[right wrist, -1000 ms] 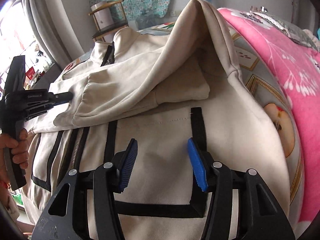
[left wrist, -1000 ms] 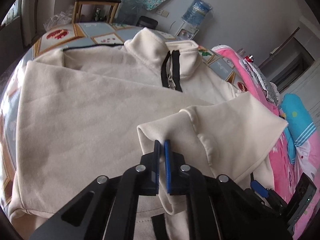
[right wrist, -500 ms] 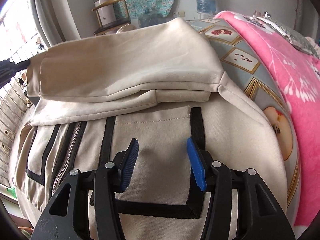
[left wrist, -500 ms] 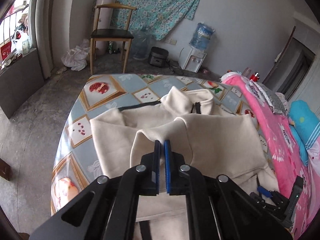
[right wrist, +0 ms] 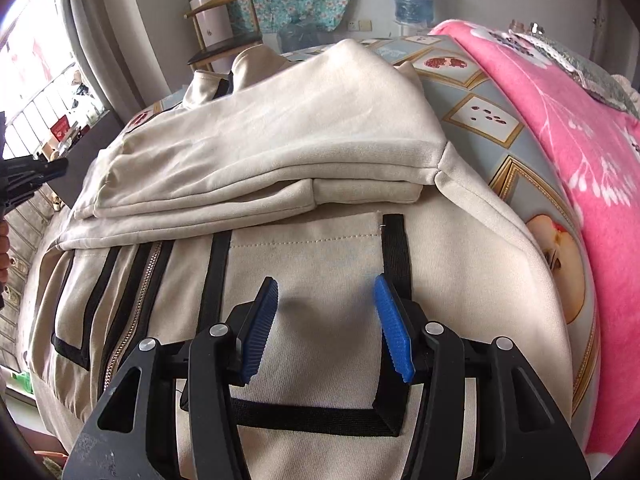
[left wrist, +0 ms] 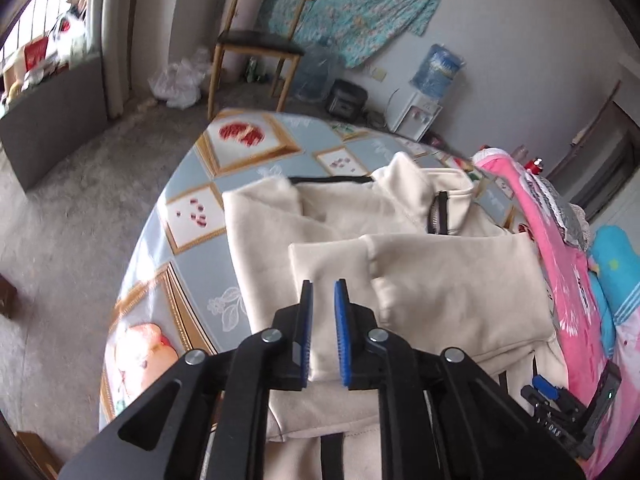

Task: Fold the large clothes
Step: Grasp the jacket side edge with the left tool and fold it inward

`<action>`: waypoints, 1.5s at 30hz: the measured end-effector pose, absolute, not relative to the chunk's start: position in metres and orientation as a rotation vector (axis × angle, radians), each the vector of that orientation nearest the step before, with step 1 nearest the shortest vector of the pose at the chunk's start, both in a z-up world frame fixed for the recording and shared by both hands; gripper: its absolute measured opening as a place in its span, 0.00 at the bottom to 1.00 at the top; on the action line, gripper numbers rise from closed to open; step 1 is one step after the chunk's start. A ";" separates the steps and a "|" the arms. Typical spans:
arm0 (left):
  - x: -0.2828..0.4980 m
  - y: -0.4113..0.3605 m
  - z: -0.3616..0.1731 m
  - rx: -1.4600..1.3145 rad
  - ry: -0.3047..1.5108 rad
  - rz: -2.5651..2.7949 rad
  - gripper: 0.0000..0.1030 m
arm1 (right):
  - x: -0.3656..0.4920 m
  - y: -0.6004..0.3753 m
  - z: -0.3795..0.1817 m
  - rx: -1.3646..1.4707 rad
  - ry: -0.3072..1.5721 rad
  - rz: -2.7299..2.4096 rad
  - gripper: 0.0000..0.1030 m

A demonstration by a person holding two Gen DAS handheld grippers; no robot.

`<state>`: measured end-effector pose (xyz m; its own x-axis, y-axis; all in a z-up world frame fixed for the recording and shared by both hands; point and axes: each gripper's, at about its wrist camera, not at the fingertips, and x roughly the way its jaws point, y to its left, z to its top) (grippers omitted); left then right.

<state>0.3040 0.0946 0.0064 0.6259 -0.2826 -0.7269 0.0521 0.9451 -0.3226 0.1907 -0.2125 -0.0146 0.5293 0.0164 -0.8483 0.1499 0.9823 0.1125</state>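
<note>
1. The cream jacket [right wrist: 304,280] lies spread on the fruit-patterned bench [left wrist: 192,216], front up, one sleeve [left wrist: 440,280] folded flat across its chest.
2. Left tool [left wrist: 323,320] – its jaws have just been opening, now slightly apart, the sleeve's cuff end seen between them but not pinched.
3. Right tool [right wrist: 326,312] hangs over the jacket's black-trimmed pocket [right wrist: 312,264] – jaws apart, gripping nothing.

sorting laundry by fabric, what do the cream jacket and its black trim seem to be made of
Cream jacket: likely a soft matte knit, maybe fleece-backed cotton; thick rounded fold edges, faint fuzz. Black trim: seemingly flat woven tape, smoother, with crisp edges and stitching alongside.
</note>
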 end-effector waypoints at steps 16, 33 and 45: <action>0.270 0.012 -0.054 0.243 0.957 -0.274 0.20 | 0.234 -0.271 0.008 0.867 0.976 0.135 0.54; 0.273 0.007 -0.049 0.360 0.823 -0.213 0.00 | 0.243 -0.307 -0.042 1.214 1.031 -0.043 0.27; 0.246 0.042 0.014 0.300 0.700 -0.203 0.00 | 0.232 -0.308 -0.033 1.200 1.000 0.029 0.07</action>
